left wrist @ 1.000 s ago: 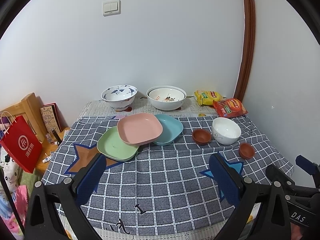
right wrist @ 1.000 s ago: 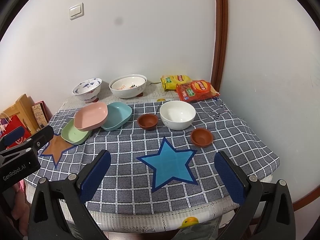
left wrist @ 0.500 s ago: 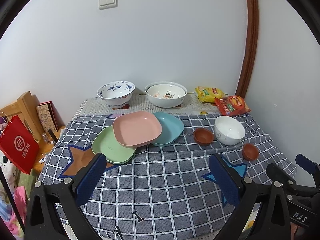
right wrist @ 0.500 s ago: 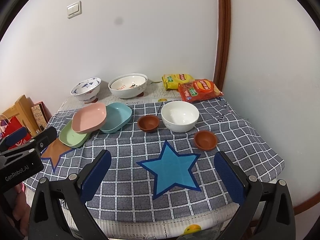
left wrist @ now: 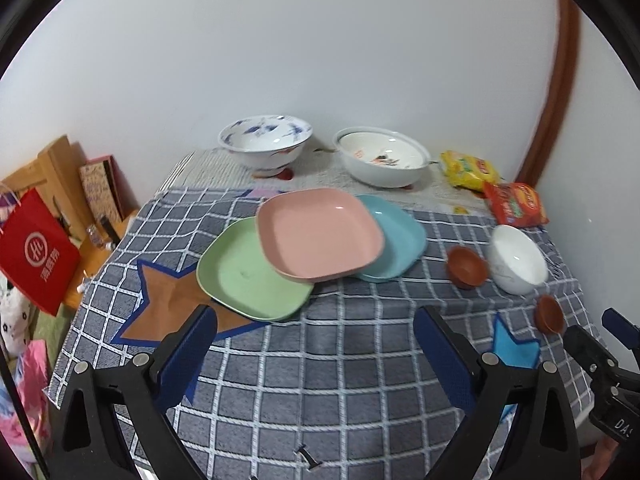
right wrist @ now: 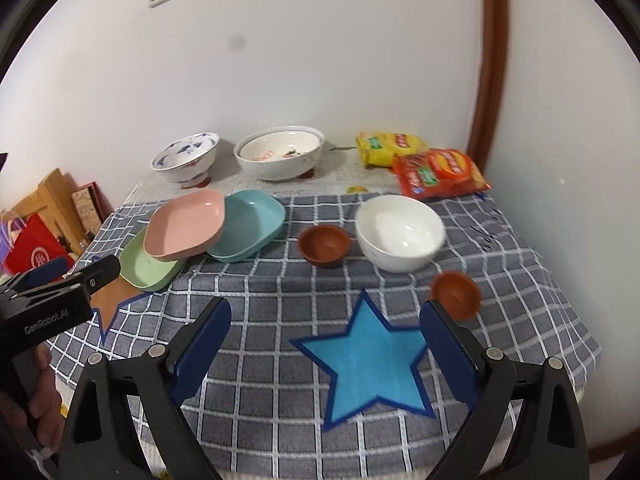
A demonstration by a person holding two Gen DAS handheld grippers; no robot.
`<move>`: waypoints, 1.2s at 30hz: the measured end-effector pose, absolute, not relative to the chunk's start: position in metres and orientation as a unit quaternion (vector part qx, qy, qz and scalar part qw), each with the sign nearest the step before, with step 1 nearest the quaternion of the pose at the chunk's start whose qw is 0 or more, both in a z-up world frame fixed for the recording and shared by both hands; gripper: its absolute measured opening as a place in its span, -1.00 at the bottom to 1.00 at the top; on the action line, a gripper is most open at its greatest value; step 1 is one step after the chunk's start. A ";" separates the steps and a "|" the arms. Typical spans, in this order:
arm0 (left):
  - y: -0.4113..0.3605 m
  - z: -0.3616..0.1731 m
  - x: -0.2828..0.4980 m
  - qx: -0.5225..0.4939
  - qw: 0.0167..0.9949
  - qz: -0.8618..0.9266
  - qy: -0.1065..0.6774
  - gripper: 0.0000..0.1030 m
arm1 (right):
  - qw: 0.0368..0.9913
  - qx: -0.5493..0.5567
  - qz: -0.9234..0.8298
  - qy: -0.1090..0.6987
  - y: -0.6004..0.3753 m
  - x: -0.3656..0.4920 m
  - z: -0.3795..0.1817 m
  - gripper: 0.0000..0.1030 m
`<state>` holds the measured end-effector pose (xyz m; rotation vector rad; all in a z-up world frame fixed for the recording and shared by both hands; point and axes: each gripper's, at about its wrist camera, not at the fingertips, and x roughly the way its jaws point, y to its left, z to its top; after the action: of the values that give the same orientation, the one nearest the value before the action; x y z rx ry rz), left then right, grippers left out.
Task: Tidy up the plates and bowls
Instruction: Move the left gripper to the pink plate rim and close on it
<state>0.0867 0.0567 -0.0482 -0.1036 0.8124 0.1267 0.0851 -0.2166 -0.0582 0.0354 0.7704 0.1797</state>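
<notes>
A pink plate [left wrist: 320,234] lies on top of a green plate [left wrist: 248,272] and a blue plate [left wrist: 400,236] on the checked tablecloth [left wrist: 340,360]. A white bowl [left wrist: 518,258] and two small brown bowls [left wrist: 466,266] [left wrist: 550,314] stand to the right. A blue-patterned bowl [left wrist: 264,144] and a large white bowl [left wrist: 384,156] stand at the back. My left gripper [left wrist: 316,344] is open and empty, just before the green plate. My right gripper [right wrist: 326,336] is open and empty over the blue star, near the front brown bowl [right wrist: 456,292].
Yellow [right wrist: 390,146] and red [right wrist: 438,174] snack bags lie at the back right by the wall corner. A red paper bag [left wrist: 36,252] and a wooden rack [left wrist: 52,172] stand left of the table. The left gripper's body [right wrist: 52,304] shows at the right view's left edge.
Both grippers have moved forward toward the table; the plates and bowls look larger and nearer. Nothing on the table has moved.
</notes>
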 end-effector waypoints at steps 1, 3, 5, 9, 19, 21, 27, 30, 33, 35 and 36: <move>0.062 -0.051 0.092 -0.055 0.913 0.066 0.399 0.88 | 0.921 0.015 0.093 0.377 -0.213 0.091 -0.060 0.82; 0.072 -0.056 0.101 -0.060 0.910 0.070 0.404 0.83 | 0.918 0.008 0.104 0.383 -0.205 0.101 -0.063 0.77; 0.082 -0.060 0.107 -0.066 0.907 0.080 0.408 0.81 | 0.913 0.000 0.113 0.391 -0.195 0.115 -0.069 0.66; 0.100 -0.069 0.121 -0.076 0.902 0.088 0.416 0.78 | 0.907 -0.011 0.132 0.400 -0.175 0.133 -0.077 0.62; 0.135 -0.086 0.148 -0.098 0.893 0.092 0.429 0.54 | 0.897 -0.017 0.164 0.410 -0.136 0.164 -0.089 0.50; 0.139 -0.085 0.155 -0.091 0.894 0.091 0.429 0.54 | 0.897 -0.019 0.164 0.410 -0.129 0.169 -0.090 0.49; 0.152 -0.088 0.172 -0.083 0.895 0.089 0.428 0.51 | 0.895 -0.009 0.168 0.412 -0.112 0.188 -0.093 0.49; 0.158 -0.091 0.182 -0.088 0.896 0.084 0.428 0.44 | 0.895 -0.008 0.168 0.412 -0.105 0.194 -0.096 0.49; 0.157 -0.095 0.193 -0.084 0.895 0.078 0.430 0.43 | 0.893 -0.004 0.167 0.417 -0.100 0.204 -0.102 0.48; 0.155 -0.099 0.201 -0.078 0.896 0.071 0.432 0.41 | 0.891 0.000 0.165 0.422 -0.097 0.210 -0.105 0.44; 0.155 -0.101 0.206 -0.076 0.895 0.066 0.434 0.39 | 0.890 0.002 0.165 0.424 -0.096 0.213 -0.107 0.42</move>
<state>0.2056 0.1546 -0.1009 -0.1566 0.8993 0.1372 0.2131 -0.0956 -0.1074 0.0032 0.8803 0.3432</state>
